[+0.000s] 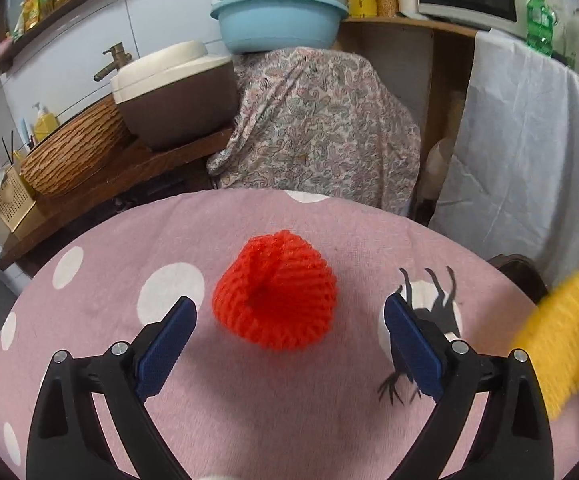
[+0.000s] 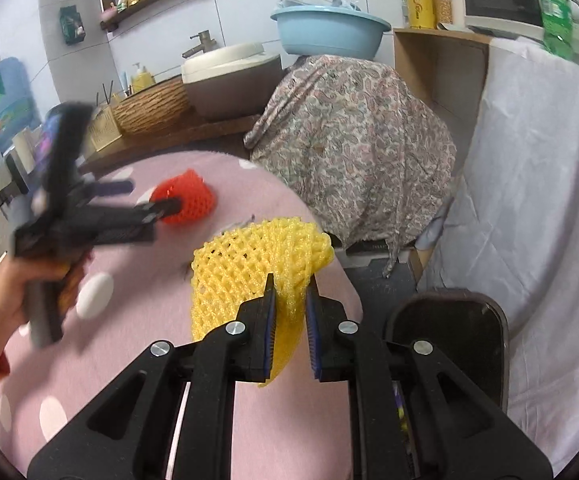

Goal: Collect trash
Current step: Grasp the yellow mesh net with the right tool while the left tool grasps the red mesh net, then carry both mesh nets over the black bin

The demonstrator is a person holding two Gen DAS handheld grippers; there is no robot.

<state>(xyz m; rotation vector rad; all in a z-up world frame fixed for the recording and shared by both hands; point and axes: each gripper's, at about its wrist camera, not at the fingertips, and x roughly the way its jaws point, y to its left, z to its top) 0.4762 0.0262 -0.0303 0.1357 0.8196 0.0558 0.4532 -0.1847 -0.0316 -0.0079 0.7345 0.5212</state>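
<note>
1. Yellow foam net (image 2: 257, 264) hangs clenched in the right tool (image 2: 289, 292), lifted off the worktop (image 2: 129, 360) (probably bound for the dark bin (image 2: 449, 332)).
2. Red foam net (image 1: 275, 290) lies on the worktop, between the released left tool (image 1: 289, 312) pads, untouched.

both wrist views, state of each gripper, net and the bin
left gripper: open, aimed at the red net, not touching it
right gripper: shut on the yellow foam net
red foam net: lying loose on the pink spotted tablecloth
yellow foam net: pinched, lifted
dark bin: open top, beside the table
</note>
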